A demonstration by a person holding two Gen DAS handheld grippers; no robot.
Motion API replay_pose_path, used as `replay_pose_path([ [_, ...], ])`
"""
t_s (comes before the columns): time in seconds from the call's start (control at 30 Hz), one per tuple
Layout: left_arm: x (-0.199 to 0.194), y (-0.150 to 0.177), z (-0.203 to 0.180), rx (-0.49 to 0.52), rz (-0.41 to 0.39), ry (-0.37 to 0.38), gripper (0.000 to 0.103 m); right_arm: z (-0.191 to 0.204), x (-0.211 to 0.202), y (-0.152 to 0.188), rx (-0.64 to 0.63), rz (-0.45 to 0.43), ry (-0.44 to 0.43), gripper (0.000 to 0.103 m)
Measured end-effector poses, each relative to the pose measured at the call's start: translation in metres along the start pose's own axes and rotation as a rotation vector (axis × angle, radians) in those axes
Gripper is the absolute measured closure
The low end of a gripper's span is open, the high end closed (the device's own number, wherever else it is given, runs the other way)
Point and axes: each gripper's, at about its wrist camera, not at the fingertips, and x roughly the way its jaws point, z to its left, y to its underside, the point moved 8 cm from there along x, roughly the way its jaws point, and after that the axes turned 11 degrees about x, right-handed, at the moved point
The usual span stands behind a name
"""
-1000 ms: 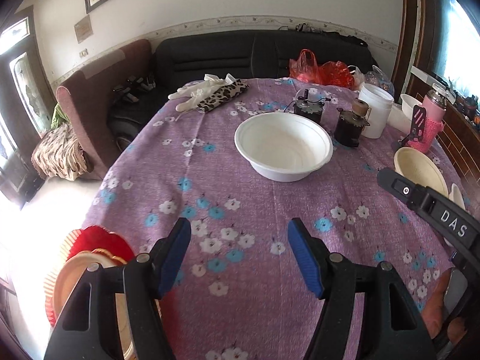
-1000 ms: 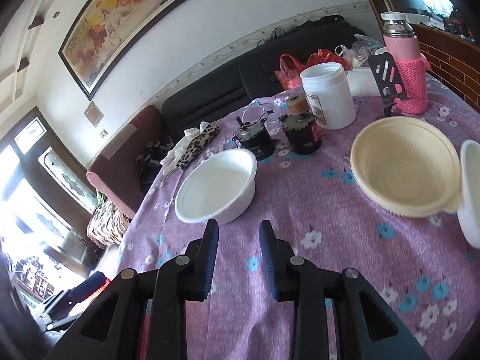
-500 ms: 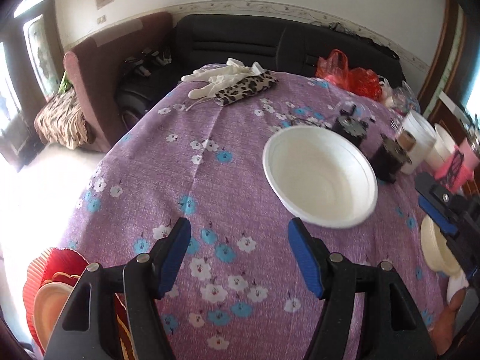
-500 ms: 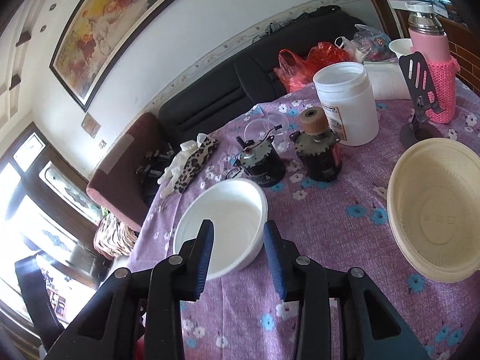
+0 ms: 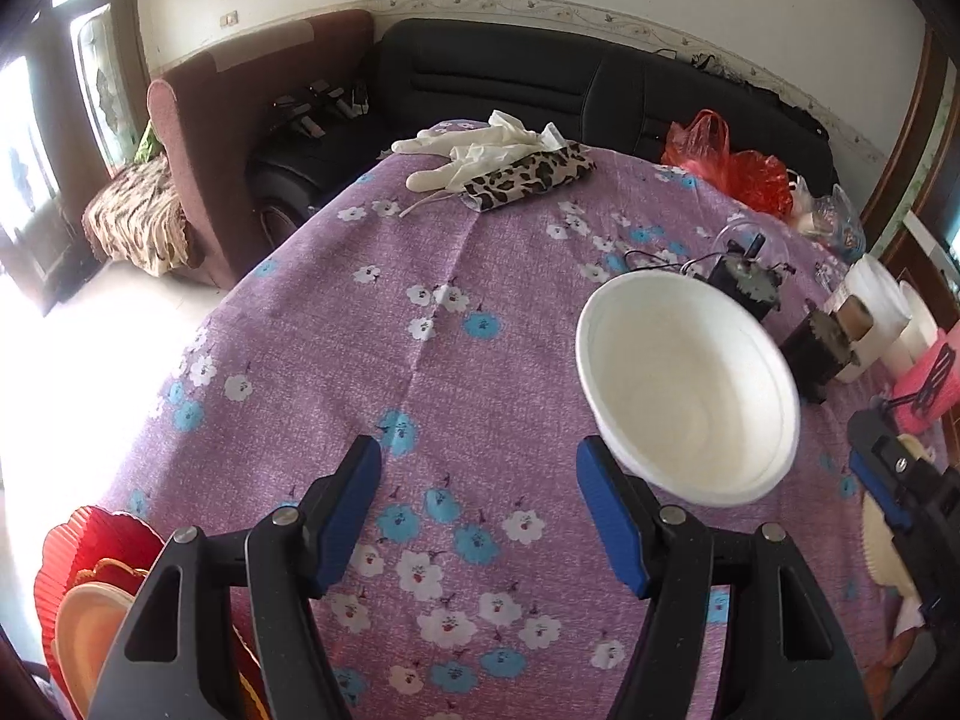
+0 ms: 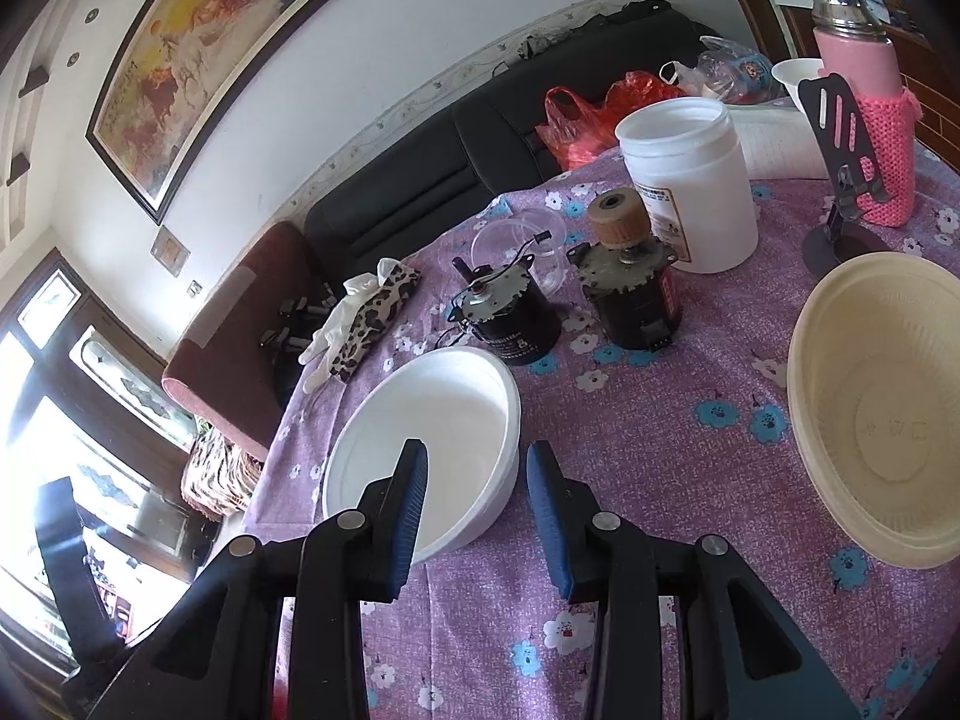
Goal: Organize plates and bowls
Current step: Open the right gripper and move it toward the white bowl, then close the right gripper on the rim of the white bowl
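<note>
A white foam bowl sits on the purple flowered tablecloth. It also shows in the right wrist view. My left gripper is open and empty, just left of the bowl's near rim. My right gripper is open, its left finger over the bowl's near rim and the right finger outside it. A cream bowl stands to the right. A stack of red and cream plates sits low at the left, beside the table.
Two small black motors, a white plastic jar, a pink flask and a phone stand stand behind the bowls. Gloves and a leopard pouch lie at the far edge. A black sofa is beyond.
Both grippers have moved forward toward the white bowl. The right gripper has opened wider and now straddles the bowl's near rim. The left gripper has swung left of the bowl.
</note>
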Motion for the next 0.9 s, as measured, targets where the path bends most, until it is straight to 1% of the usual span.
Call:
replay_pose_path([
  [0.07, 0.003, 0.004, 0.005, 0.002, 0.001, -0.026, 0.036, 0.002, 0.002, 0.001, -0.016, -0.002, 0.005, 0.065],
  [0.2, 0.009, 0.007, 0.009, -0.013, 0.011, -0.019, 0.036, 0.002, 0.009, 0.004, -0.033, 0.002, 0.017, 0.065],
  [0.3, 0.011, 0.008, 0.007, 0.001, 0.011, -0.023, 0.036, -0.003, 0.014, 0.004, -0.029, 0.008, 0.032, 0.065],
  [0.47, 0.014, 0.009, 0.009, -0.010, 0.017, -0.017, 0.036, -0.016, 0.027, 0.006, 0.005, 0.041, 0.059, 0.065],
  [0.63, 0.015, 0.010, 0.006, -0.011, 0.020, 0.001, 0.036, -0.019, 0.039, 0.010, 0.021, 0.068, 0.083, 0.065],
  [0.73, 0.015, 0.011, 0.003, -0.008, 0.026, 0.014, 0.036, -0.021, 0.050, 0.010, 0.046, 0.092, 0.099, 0.062],
  [0.9, 0.014, 0.010, 0.009, -0.038, 0.026, 0.027, 0.036, -0.021, 0.070, 0.012, 0.099, 0.123, 0.121, 0.062],
])
